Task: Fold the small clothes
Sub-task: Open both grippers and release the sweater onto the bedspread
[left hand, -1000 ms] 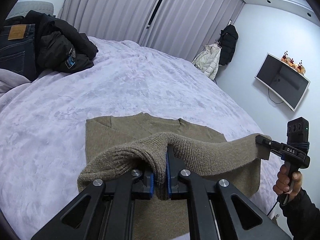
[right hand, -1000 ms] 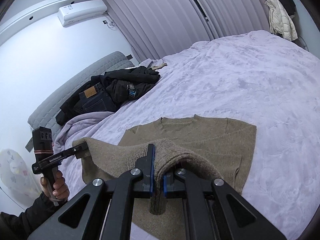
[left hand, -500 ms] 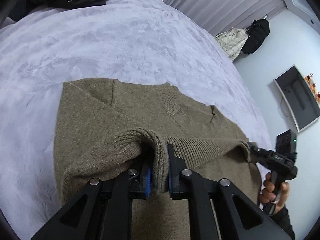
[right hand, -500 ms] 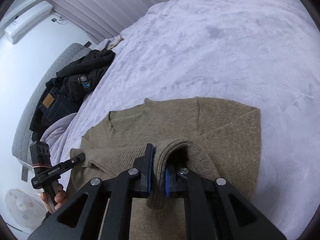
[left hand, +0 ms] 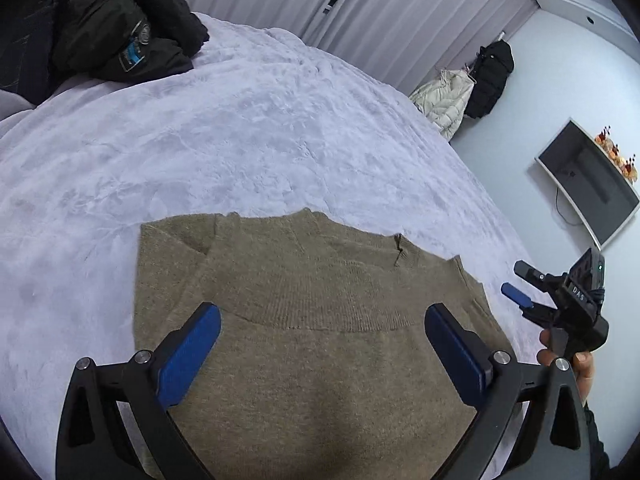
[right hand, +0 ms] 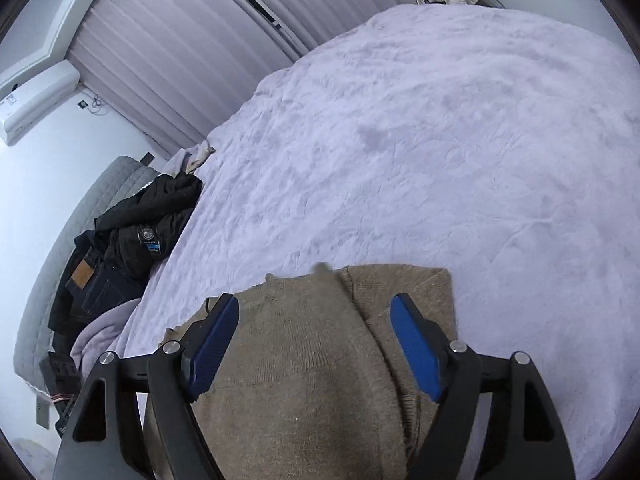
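While both tools hang over it with nothing in their grip, the olive knit sweater [left hand: 320,320] lies flat on the near part of the bed [left hand: 240,140], close to its near edge, neckline toward the far side.

Item, sweater: ribbed hem band laid across the chest, so the lower half looks folded up over the upper; side panels appear tucked in, though the far-left layering is hard to read from the right wrist view.

Item, left gripper [left hand: 324,354]: fingers spread wide, blue pads [left hand: 188,356] either side of the folded body, touching no cloth that I can see.

Item, right gripper [right hand: 316,346]: fingers likewise wide apart, poised above the sweater's right portion; also seen at the bed's near right edge in the left wrist view, held in a bare hand [left hand: 568,364].

Item, surroundings: dark clothes pile [left hand: 120,32] at the far left corner of the bed, well apart; wall screen [left hand: 588,184]; hanging jackets [left hand: 472,88].

Step in hand, by my judgement: a crosswise fold has been laid and let go. Next move likely calls for pinching one folded edge with both tools, evenly, and carrying it over to halve the bundle, or smoothing it flat; loose knit may slip or bunch if gripped unevenly.
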{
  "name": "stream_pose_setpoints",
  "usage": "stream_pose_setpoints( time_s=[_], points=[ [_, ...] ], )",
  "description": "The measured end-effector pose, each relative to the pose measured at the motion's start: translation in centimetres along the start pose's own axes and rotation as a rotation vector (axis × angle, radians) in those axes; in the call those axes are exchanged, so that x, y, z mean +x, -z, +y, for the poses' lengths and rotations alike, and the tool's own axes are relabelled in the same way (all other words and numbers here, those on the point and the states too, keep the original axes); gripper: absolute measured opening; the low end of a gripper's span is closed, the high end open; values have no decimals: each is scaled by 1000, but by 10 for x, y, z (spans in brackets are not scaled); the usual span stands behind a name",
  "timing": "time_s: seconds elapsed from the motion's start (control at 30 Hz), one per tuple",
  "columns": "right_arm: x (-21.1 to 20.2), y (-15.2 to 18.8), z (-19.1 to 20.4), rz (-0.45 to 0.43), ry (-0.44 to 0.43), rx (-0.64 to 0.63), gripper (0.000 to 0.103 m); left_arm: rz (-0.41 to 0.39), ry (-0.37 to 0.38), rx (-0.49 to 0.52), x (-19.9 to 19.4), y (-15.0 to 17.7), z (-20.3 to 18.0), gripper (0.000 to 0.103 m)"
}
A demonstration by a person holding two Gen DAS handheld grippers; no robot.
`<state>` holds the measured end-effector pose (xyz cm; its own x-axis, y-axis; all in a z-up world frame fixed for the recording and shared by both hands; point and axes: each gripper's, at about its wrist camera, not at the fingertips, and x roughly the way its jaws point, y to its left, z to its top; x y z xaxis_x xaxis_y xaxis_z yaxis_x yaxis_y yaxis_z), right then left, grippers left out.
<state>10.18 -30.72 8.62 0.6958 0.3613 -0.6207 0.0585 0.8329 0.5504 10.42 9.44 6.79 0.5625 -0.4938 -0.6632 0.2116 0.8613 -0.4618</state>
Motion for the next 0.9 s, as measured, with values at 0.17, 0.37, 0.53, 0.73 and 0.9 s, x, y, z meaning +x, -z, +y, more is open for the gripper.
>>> stream_pose_setpoints(
  time_s=[0.17,0.37,0.53,0.73,0.9],
  points=[
    [37,20,44,174,-29,-171,81,69,-141,172,44,-1,-33,102],
    [99,15,40,259,216,-265,78,148,-261,-6,83,-18,35,102],
    [92,12,17,206,159,-217,78,112,-305,75,84,-10,28,102],
    [62,30,61,119,311,-351,80,39,-365,102,32,-1,-11,102],
    [39,74,110,86,379,-547,81,18,-388,158,12,41,-41,102]
  ],
)
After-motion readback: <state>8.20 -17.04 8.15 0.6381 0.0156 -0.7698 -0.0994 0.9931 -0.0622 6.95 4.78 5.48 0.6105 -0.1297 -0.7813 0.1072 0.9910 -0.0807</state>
